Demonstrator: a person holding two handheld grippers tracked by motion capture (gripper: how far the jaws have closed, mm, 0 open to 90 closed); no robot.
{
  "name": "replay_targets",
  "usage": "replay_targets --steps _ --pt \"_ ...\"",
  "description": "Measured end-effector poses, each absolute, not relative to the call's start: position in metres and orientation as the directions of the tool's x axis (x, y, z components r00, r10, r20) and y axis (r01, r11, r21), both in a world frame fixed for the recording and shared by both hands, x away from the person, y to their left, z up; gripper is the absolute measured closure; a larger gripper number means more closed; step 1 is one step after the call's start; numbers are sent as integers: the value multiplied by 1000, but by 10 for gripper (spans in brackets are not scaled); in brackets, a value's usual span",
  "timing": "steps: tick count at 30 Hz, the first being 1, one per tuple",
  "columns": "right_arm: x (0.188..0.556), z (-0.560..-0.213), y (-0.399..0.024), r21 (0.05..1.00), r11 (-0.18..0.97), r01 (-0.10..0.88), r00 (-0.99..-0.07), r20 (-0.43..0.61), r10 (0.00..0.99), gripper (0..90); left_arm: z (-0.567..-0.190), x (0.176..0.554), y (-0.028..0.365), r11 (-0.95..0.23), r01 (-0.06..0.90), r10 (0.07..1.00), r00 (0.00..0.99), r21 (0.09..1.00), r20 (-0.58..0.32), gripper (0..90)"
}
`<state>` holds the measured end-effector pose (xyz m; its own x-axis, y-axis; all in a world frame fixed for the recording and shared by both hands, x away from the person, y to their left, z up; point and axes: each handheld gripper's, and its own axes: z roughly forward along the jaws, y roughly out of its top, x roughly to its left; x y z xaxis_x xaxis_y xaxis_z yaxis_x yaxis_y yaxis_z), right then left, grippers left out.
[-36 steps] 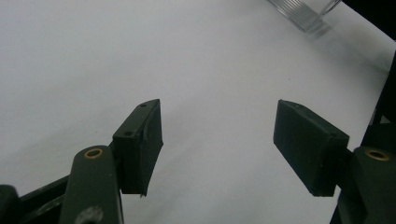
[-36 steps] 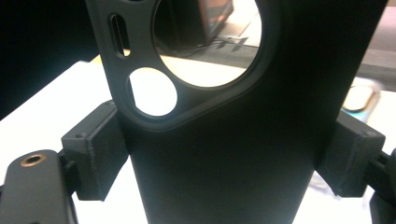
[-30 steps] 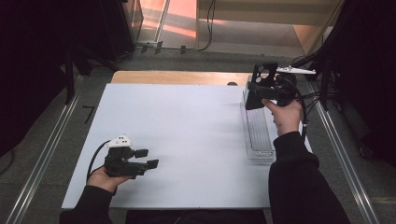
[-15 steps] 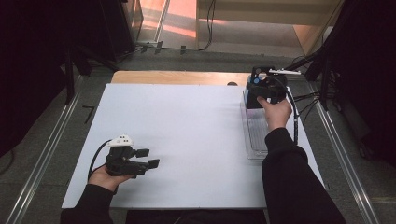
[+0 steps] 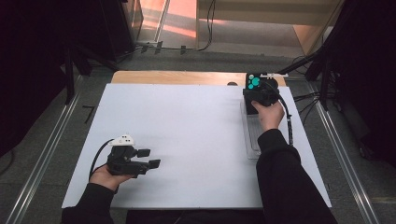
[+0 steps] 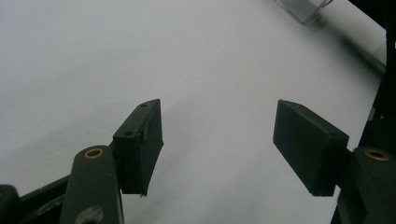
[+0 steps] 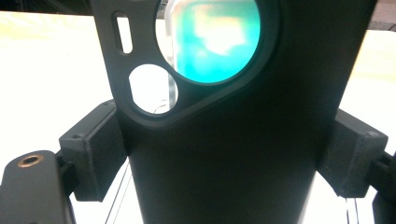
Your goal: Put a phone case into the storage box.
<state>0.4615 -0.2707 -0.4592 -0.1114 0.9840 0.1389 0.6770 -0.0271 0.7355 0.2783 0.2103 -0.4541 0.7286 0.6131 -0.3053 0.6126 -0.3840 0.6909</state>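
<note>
Left gripper: idle near the front left corner of the white tabletop, cradled in the person's left hand. Its jaws stand apart with nothing but bare surface between the pads, seemingly parked to leave the working side free.

Ahead of the left fingers: the left gripper view catches a corner of the clear plastic tray well beyond the tips, toward the upper right. Nothing lies within their reach.

White tabletop: bare across its middle, so the two grippers sit well apart, each on its own side.

Clear tray: in the high view the clear plastic tray lies along the right edge of the table, directly below the right fingers, and is probably the place where the black part is meant to go.

Right gripper: held over the far end of the tray by the right hand, pointing downward. Its jaws are clamped on the black plastic part, one pad pressed to each flank.

Black plastic part: a flat dark piece with a large round opening, a smaller round hole and a slot, standing upright between the fingers. Teal shows through the big opening. The grip sits low on its sides, likely to keep it steady while it is lowered.

Whether it already touches the tray: cannot be told.
</note>
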Motion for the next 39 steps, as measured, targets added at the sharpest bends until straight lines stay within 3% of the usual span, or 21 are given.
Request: replay_targets --steps 6,8,17,28,30,33,35,39 --pt "459 -460 -269 733 -1 680 -124 117 985 78 -454 278 209 -385 611 608 732 692 -309 328" --pt "457 -458 -271 742 -17 670 -118 130 984 0 -454 278 208 -385 609 605 734 694 -310 328" --pt "440 -433 -271 751 -16 660 -148 151 978 0 -454 280 209 -382 613 609 730 692 -311 328" --pt "406 -414 -242 726 41 686 -371 301 878 0 -452 281 211 -374 617 609 726 692 -319 327" --pt "400 -413 -237 725 63 686 -409 313 857 57 -452 281 212 -372 618 607 726 693 -323 327" --pt "389 -412 -229 722 109 684 -474 326 818 72 -452 281 213 -374 621 604 727 689 -327 327" --pt "379 -412 -224 719 145 679 -509 320 799 190 -452 281 213 -374 621 600 728 688 -331 327" --pt "357 -414 -216 712 231 663 -595 315 739 251 -451 281 214 -375 621 594 731 689 -336 326"
